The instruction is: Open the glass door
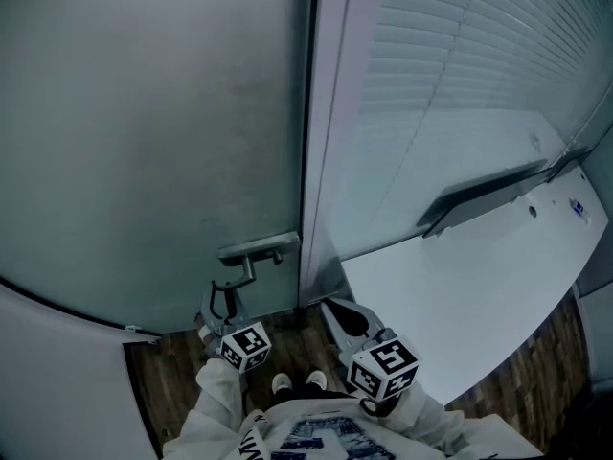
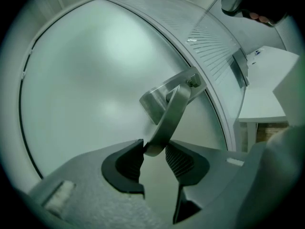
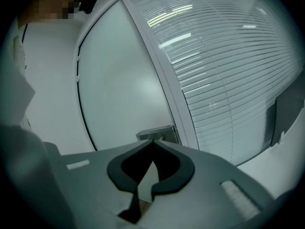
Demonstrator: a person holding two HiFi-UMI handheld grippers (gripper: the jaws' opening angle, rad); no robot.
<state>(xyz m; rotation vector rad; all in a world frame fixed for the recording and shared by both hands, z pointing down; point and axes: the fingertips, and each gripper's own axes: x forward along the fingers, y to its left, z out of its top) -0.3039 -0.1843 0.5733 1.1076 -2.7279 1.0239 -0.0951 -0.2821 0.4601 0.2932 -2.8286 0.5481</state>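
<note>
Grips the tip of the brushed-metal lever handle [image 2: 171, 112] in the jaws of the left gripper [image 2: 155, 149], at the right edge of the frosted glass door [image 2: 90, 66], beside the pale metal frame [image 1: 326, 161]. Holds the right gripper [image 3: 152, 144] clenched and empty nearby. Probably best done by seating the lever deeper in the jaws, pressing fully down, then swinging the door.
</note>
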